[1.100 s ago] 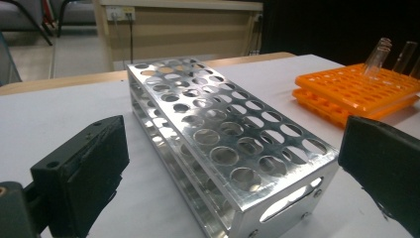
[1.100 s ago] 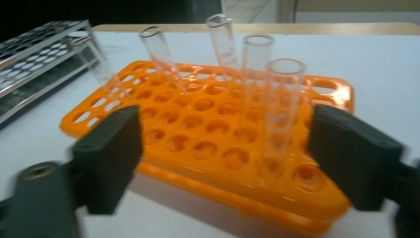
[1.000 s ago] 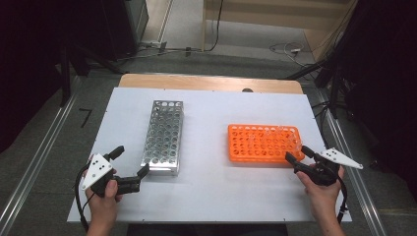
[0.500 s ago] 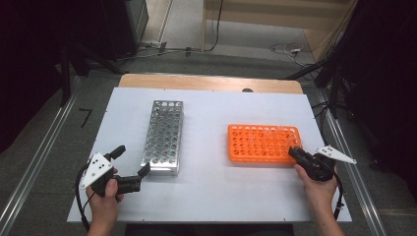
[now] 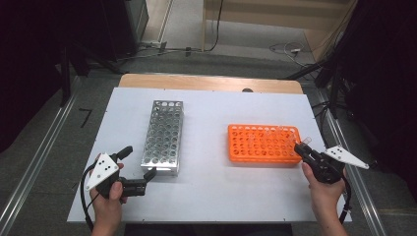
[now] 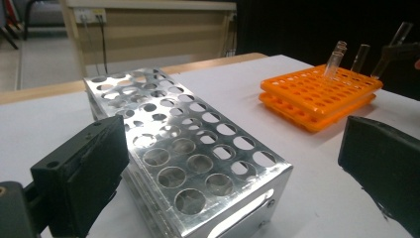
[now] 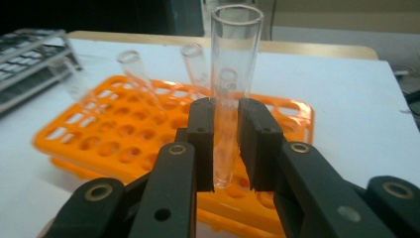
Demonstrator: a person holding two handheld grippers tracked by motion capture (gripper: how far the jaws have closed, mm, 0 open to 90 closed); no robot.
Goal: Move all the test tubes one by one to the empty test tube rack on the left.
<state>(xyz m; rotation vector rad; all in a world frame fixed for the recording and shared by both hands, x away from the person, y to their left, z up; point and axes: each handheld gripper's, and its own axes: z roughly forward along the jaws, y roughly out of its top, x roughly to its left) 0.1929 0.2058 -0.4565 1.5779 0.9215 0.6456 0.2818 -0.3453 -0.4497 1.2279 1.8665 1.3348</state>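
- A glass test tube [image 7: 232, 94] is clamped between the jaws of the right gripper [image 7: 226, 148], seen at the centre of the right gripper view; the pads are closed on its lower half and its open mouth stands near the top of the frame.
- In the high view the right gripper [image 5: 309, 150] sits at the right, at the right end of the orange rack [image 5: 263, 144], with the tube slanting up from its tips.
- The step in hand is judged to be the lifting of this tube out of the orange rack; its rounded base appears just above the rack's holes, though whether it is fully clear cannot be told.
- Other tubes [image 7: 141, 82] are left leaning in the rack at upper left of the right gripper view.
- The left gripper [image 5: 139, 174] is held at lower left of the high view, just below the near end of the metal rack [image 5: 163, 135]; its jaws stand wide apart with nothing between them.
- Next, a straight upward pull seems called for, so that the glass does not catch on a hole, then presumably a carry towards the metal rack.
- Against the frame a second earlier, the right jaws have just been closing, and the tube is now between them; then they were spread beside the rack. The left gripper has hardly shifted.
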